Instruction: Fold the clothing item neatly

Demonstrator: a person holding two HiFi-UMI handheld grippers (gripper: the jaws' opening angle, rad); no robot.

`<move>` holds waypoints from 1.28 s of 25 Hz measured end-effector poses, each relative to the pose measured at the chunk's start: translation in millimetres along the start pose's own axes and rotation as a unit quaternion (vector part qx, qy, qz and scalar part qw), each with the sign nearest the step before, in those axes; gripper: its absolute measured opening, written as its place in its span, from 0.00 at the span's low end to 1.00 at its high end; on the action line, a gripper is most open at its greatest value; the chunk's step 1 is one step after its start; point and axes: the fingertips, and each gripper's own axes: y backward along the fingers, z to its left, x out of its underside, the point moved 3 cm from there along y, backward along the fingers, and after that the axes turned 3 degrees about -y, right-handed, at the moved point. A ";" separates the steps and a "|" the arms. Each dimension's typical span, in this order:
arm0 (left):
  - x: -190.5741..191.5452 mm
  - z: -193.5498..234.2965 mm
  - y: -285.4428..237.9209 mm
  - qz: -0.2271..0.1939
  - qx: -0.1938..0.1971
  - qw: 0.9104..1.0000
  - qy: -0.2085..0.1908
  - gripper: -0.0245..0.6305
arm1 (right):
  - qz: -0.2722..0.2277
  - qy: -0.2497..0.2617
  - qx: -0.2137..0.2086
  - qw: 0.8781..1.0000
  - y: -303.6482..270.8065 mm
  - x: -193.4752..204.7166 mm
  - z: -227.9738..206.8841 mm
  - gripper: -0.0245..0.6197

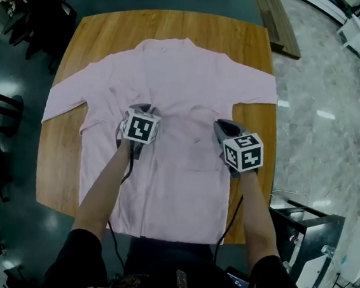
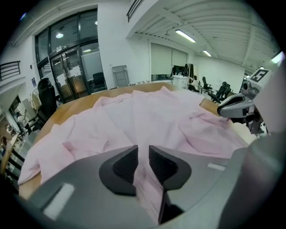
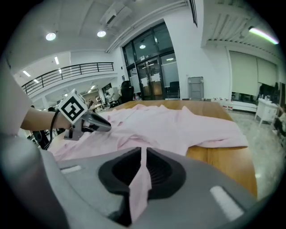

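Head view: looking down on a pink shirt [image 1: 173,88] spread across a wooden bench [image 1: 116,25], collar at the far edge, sleeves out to either side, hem hanging over the near edge. Left claw [image 1: 143,107] and right claw [image 1: 222,125] both down on the middle of the cloth, side by side and apart, one to each side of the shirt's front, each with a marker cube on top and a bare forearm behind.

Left gripper view: left claw [image 2: 143,154] with jaws a little apart. Narrow strip of pink cloth running through the gap, no clear pinch on it. Beyond, shirt [image 2: 147,112] rumpled over the bench [image 2: 67,106]. Right claw [image 2: 232,107] at the right edge, low over the cloth.

Right gripper view: right claw [image 3: 143,154] clamped together on a thin fold of the shirt [image 3: 178,125], cloth hanging down from the pinch. Left claw [image 3: 100,125] off to the left, tip down at the fabric. One sleeve stretched out to the right over bare bench [image 3: 223,161].
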 end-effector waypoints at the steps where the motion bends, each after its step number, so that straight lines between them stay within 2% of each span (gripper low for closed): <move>1: -4.6 1.4 5.7 -0.014 -0.002 1.000 0.009 0.18 | -0.007 -0.005 0.012 1.000 5.4 -4.4 -11.5 0.08; 3: -15.4 -1.9 15.4 -0.041 0.002 0.999 0.021 0.19 | -0.022 -0.019 0.043 0.999 17.0 -12.5 -39.4 0.08; 7: -42.2 -18.6 20.2 -0.072 0.022 0.997 0.011 0.19 | -0.041 -0.044 0.106 0.993 36.2 -25.3 -98.9 0.08; 12: -76.8 -47.6 11.4 -0.082 0.054 0.995 -0.014 0.19 | -0.046 -0.075 0.176 0.980 53.4 -29.6 -172.9 0.08; 16: -102.8 -70.4 -5.0 -0.082 0.076 0.993 -0.030 0.18 | -0.035 -0.101 0.211 0.972 55.2 -20.4 -222.8 0.09; 21: -127.7 -96.0 -27.6 -0.074 0.097 0.991 -0.051 0.17 | -0.030 -0.132 0.234 0.963 45.5 -13.2 -262.7 0.16; 25: -140.6 -111.2 -40.4 -0.074 0.108 0.990 -0.055 0.16 | -0.039 -0.186 0.240 0.952 39.7 -8.2 -293.3 0.25; 28: -142.2 -118.6 -46.4 -0.073 0.116 0.989 -0.052 0.15 | -0.045 -0.220 0.224 0.948 33.4 -5.4 -302.3 0.25; 30: -140.6 -123.5 -49.7 -0.073 0.121 0.989 -0.053 0.15 | -0.037 -0.225 0.214 0.950 29.5 -1.5 -302.7 0.24; 32: -138.9 -126.3 -50.4 -0.073 0.126 0.988 -0.055 0.15 | -0.033 -0.216 0.215 0.952 31.5 -1.7 -300.7 0.19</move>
